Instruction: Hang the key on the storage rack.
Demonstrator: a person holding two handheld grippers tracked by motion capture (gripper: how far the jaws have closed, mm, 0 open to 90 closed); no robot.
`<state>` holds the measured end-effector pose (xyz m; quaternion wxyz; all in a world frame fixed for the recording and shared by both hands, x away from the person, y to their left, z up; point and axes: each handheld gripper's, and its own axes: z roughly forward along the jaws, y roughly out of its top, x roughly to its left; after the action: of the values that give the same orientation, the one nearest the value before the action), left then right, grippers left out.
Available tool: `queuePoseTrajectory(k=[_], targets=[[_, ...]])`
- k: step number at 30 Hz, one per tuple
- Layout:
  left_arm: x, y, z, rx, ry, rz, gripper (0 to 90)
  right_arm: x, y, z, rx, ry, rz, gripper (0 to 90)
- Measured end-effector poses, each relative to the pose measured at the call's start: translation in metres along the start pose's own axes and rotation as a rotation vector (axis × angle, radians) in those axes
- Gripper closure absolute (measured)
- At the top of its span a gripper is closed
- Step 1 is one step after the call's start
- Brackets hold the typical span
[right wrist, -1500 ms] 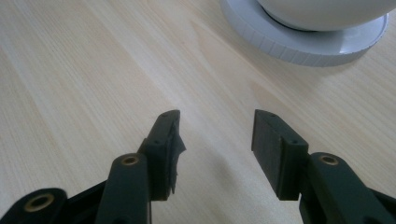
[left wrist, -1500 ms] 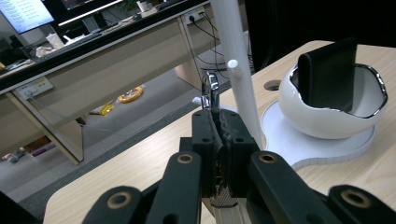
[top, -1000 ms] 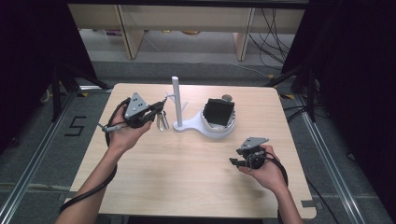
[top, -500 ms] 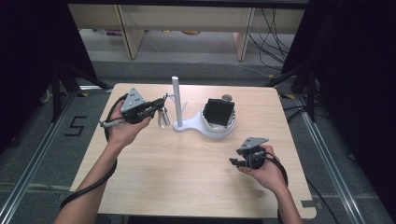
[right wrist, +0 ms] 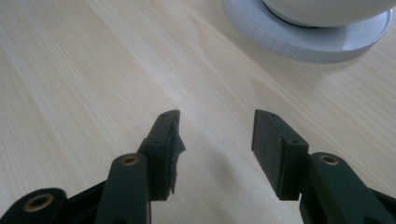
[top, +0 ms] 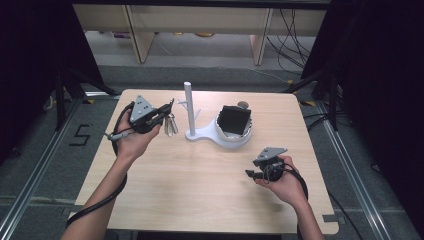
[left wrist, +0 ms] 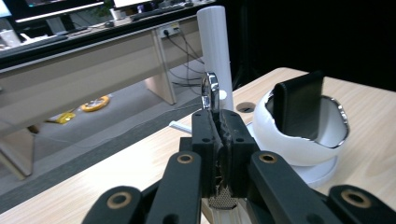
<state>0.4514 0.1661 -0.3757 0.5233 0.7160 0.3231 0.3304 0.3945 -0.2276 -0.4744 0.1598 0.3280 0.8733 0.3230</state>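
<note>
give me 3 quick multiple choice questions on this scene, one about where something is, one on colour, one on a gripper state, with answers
1. Where is the white post?
A. left of the bowl
B. on the floor
C. at the table's near edge

2. What colour is the block in the white bowl?
A. red
B. black
C. yellow

3. How is the right gripper?
A. shut on a cup
B. shut on nothing
C. open

Answers: A, the high view shows the post left of the bowl; B, the block is black; C, its jaws stand apart over bare wood.

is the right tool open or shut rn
Open. In the right gripper view the right tool has its two black jaws standing apart with bare table showing between them, nothing held.
</note>
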Motion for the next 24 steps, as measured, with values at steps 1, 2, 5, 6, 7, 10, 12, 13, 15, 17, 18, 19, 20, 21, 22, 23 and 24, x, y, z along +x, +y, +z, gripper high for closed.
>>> queuePoseTrajectory(k=[1,2,5,6,7,10,12,13,15,17,18,19,20,21,22,23,24], targets=[[-0.002,0.0,0.002,0.0,0.004,0.014,85.2,0.0,0.0,0.0,0.001,0.001,0.002,52.7],[-0.004,0.0,0.003,0.002,0.01,0.023,85.2,0.0,0.0,0.0,0.0,0.001,0.001,52.7],[-0.008,0.001,0.005,0.006,0.041,0.04,85.2,0.001,0.0,0.0,0.004,0.003,0.012,52.6],[-0.009,0.002,0.006,0.006,0.045,0.041,85.2,0.001,0.0,0.0,-0.001,0.002,0.006,52.6],[-0.011,0.002,0.007,0.007,0.054,0.045,85.2,0.001,0.0,0.0,-0.001,0.004,0.007,52.7],[-0.017,0.003,0.008,0.008,0.073,0.062,85.2,0.0,-0.001,0.0,0.0,0.003,0.005,52.6],[-0.019,0.003,0.009,0.009,0.092,0.079,85.2,-0.002,0.0,0.001,-0.008,0.003,-0.028,52.7],[-0.02,0.003,0.01,0.013,0.101,0.086,85.2,-0.002,-0.001,0.001,-0.01,0.003,-0.029,52.7],[-0.022,0.003,0.011,0.014,0.118,0.101,85.2,-0.001,0.0,0.001,-0.005,0.006,-0.021,52.7],[-0.027,0.004,0.012,0.017,0.145,0.119,85.2,-0.001,0.0,0.001,-0.006,0.006,-0.019,52.6],[-0.029,0.003,0.012,0.016,0.153,0.127,85.2,-0.001,0.0,0.001,-0.006,0.006,-0.018,52.6],[-0.029,0.003,0.013,0.016,0.157,0.137,85.2,-0.001,0.0,0.001,-0.005,0.008,-0.021,52.6],[-0.031,0.003,0.014,0.016,0.167,0.144,85.2,-0.001,0.0,0.001,-0.005,0.007,-0.022,52.6],[-0.033,0.003,0.014,0.018,0.175,0.15,85.2,-0.001,0.0,0.001,-0.005,0.006,-0.022,52.6],[-0.035,0.002,0.016,0.018,0.181,0.152,85.1,-0.001,0.0,0.001,-0.004,0.007,-0.022,52.6],[-0.036,0.001,0.016,0.027,0.187,0.167,85.1,-0.001,0.0,0.001,-0.004,0.008,-0.022,52.7],[-0.038,0.0,0.017,0.025,0.19,0.168,85.1,-0.002,0.0,0.001,-0.007,0.005,-0.029,52.6]])
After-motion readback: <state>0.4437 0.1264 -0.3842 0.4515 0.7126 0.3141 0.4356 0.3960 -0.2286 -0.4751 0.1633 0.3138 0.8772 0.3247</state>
